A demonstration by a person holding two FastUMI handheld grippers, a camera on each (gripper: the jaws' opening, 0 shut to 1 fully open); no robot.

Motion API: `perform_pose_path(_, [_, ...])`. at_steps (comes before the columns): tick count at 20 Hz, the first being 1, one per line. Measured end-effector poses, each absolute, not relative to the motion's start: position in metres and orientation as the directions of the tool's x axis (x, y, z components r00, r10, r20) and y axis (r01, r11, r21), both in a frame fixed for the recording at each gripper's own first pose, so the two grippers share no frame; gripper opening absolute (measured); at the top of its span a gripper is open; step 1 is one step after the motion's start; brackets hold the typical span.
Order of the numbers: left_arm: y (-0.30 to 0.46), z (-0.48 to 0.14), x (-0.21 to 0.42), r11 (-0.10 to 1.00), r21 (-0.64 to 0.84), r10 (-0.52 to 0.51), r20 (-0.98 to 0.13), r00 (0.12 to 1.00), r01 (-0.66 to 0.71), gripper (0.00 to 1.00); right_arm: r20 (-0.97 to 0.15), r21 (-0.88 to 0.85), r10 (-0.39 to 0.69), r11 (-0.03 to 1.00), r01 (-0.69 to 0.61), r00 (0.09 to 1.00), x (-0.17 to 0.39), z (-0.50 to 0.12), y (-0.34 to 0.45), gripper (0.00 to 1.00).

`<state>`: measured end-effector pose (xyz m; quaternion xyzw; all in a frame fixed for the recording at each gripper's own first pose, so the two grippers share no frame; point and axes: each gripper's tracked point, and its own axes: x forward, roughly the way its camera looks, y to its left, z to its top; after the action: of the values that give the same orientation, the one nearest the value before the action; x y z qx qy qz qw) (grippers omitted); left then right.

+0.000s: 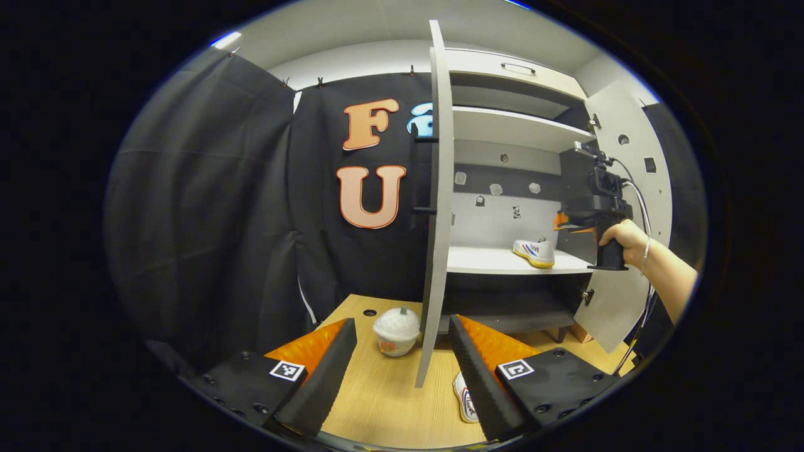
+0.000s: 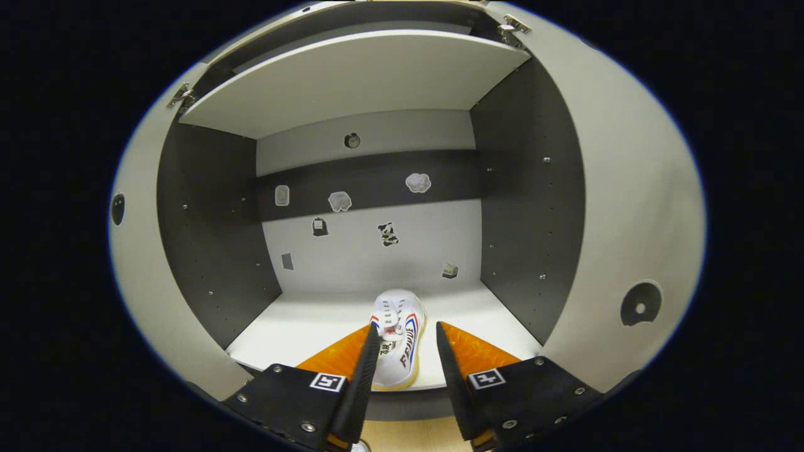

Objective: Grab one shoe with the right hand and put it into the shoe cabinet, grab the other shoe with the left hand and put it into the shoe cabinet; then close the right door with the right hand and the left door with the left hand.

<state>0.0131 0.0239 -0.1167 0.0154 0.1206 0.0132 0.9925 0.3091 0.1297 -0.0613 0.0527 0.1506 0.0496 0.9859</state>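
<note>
One white shoe (image 2: pixel 397 342) with red and blue stripes lies on the cabinet's lower shelf (image 2: pixel 301 323), toe pointing inward. My right gripper (image 2: pixel 407 328) is open, its fingers either side of the shoe's heel end and drawn back from it. In the left gripper view the same shoe (image 1: pixel 535 252) rests on the shelf, with the right gripper (image 1: pixel 561 221) held by a hand just above and right of it. The other white shoe (image 1: pixel 466 397) lies on the wooden table, partly hidden behind a finger of my open left gripper (image 1: pixel 402 321), which holds nothing.
Both cabinet doors are open: the left door (image 1: pixel 438 188) is seen edge-on straight ahead, the right door (image 1: pixel 628 157) swung out behind the hand. A white lidded cup (image 1: pixel 396 331) sits on the table (image 1: pixel 389 402) just left of the door's edge. Black cloth hangs left.
</note>
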Motion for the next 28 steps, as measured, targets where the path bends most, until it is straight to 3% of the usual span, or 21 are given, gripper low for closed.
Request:
perform_pose_path(4, [0.006,-0.133,0.012,1.000,0.018,-0.016,-0.261,0.965,0.021,0.97,-0.224,0.093,0.135,0.989,-0.117,0.965,0.248,-0.052,0.116,0.84])
perform_pose_path(8, [-0.015,-0.172,0.009,0.997,-0.020,-0.073,-0.335,0.939,0.070,0.96,-0.186,0.117,0.145,0.985,-0.125,0.972,0.188,-0.051,0.101,0.92])
perform_pose_path(18, [-0.065,-0.285,0.022,0.985,-0.056,-0.167,-0.514,0.841,0.161,0.96,-0.173,0.034,0.099,0.995,-0.094,0.980,0.094,-0.067,0.056,0.93])
perform_pose_path(28, [-0.099,-0.410,0.050,0.975,-0.043,-0.189,-0.683,0.705,0.219,0.97,-0.236,0.039,0.045,0.999,-0.036,0.971,0.058,-0.092,0.014,0.93])
